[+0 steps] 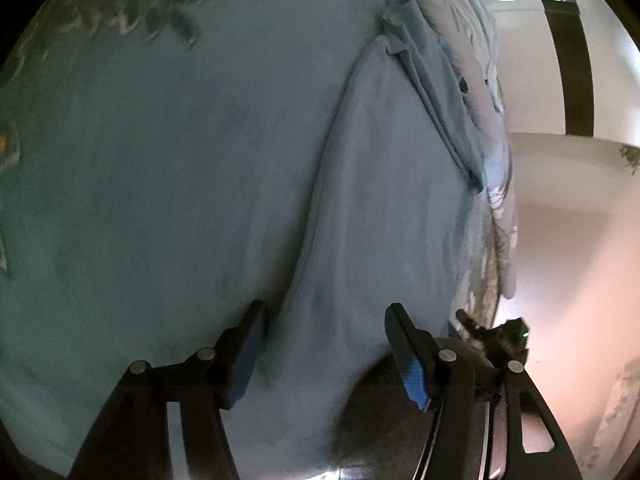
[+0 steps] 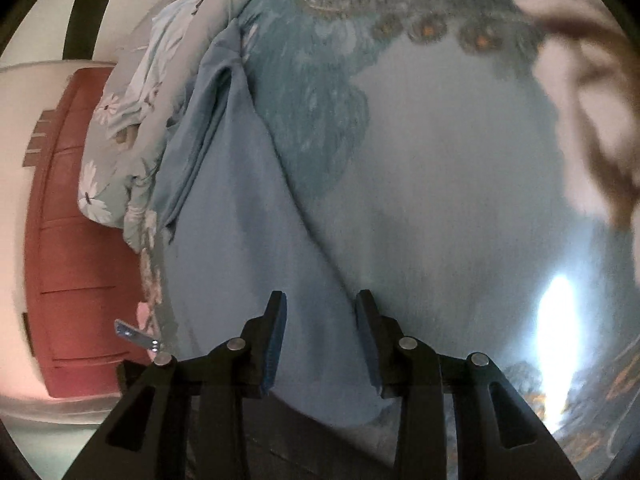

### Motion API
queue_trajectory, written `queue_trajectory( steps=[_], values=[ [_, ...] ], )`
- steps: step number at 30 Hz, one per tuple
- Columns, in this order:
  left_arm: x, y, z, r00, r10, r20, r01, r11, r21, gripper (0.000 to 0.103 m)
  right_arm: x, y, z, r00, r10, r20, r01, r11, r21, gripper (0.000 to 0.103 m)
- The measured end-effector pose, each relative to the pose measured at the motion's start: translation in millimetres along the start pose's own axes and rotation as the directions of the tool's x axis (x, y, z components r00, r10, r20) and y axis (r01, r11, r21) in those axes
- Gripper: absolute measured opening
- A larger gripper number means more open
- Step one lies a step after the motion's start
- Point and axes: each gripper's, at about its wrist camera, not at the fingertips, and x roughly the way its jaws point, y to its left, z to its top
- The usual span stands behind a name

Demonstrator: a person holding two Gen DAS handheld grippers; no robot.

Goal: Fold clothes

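blue garment flat on bedspread | both tongs agape

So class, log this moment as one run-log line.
left tool: open | right tool: open | blue garment: flat on bedspread, unheld | fold: pending

A garment lies on the bedspread, beside a quilt.

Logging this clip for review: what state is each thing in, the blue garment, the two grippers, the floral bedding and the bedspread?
Blue garment: laid out long on the bed, creased, bunched at the far end.
Left gripper: open, over the garment's near end, gripping nothing.
Right gripper: open, narrower gap, above the garment, gripping nothing.
Floral bedding: crumpled in a heap beside the garment.
Bedspread: spread flat.
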Motion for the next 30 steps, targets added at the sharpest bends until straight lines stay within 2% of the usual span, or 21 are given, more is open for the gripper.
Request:
queue_trajectory(
  steps=[8, 11, 12, 13, 14, 15, 16, 19, 23, 25, 30],
  values=[
    [2, 14, -8, 0.995, -0.095, 0.031, 0.097, 0.991, -0.093, 0.064, 1, -8, -20, 0.997, 0.064, -0.049, -0.063, 0.998, 0.018, 0.037],
    [-1, 16, -10, 0.993, -0.102, 0.055, 0.108, 0.987, -0.118, 0.058, 2, -7, -24, 0.997, 0.06, -0.041, -0.059, 0.998, 0.017, 0.037],
    [-1, 15, -10, 0.994, -0.093, 0.061, 0.1, 0.988, -0.121, 0.051, 3, -6, -24, 0.998, 0.056, -0.036, -0.055, 0.998, 0.018, 0.036],
    [-2, 16, -10, 0.995, -0.073, 0.063, 0.08, 0.99, -0.116, 0.042, 3, -6, -24, 0.998, 0.055, -0.032, -0.054, 0.998, 0.025, 0.031],
    [-2, 17, -11, 0.997, -0.053, 0.064, 0.06, 0.992, -0.111, 0.037, 3, -6, -24, 0.998, 0.055, -0.027, -0.054, 0.998, 0.033, 0.025],
    [-3, 17, -11, 0.997, -0.033, 0.066, 0.04, 0.994, -0.106, 0.025, 3, -6, -23, 0.999, 0.047, -0.028, -0.045, 0.998, 0.039, 0.011],
    [-3, 18, -12, 0.998, -0.015, 0.069, 0.022, 0.995, -0.102, 0.012, 4, -7, -23, 0.999, 0.033, -0.031, -0.031, 0.999, 0.044, 0.009],
    [-1, 21, -13, 0.996, -0.005, 0.091, 0.015, 0.994, -0.11, 0.006, 3, -2, -21, 0.999, 0.025, -0.025, -0.024, 0.999, 0.043, 0.007],
    [-8, 17, -10, 0.989, -0.027, 0.145, 0.043, 0.993, -0.106, 0.005, -5, 15, -7, 0.993, 0.121, 0.019, -0.122, 0.991, 0.06, 0.006],
    [-15, 9, -1, 0.984, -0.062, 0.169, 0.08, 0.992, -0.1, 0.005, -10, 31, 2, 0.985, 0.171, 0.036, -0.172, 0.984, 0.052, 0.006],
    [-33, -20, 32, 0.965, -0.141, 0.221, 0.159, 0.985, -0.063, 0.005, -30, 73, 31, 0.938, 0.33, 0.107, -0.333, 0.943, 0.017, 0.006]
  ],
)
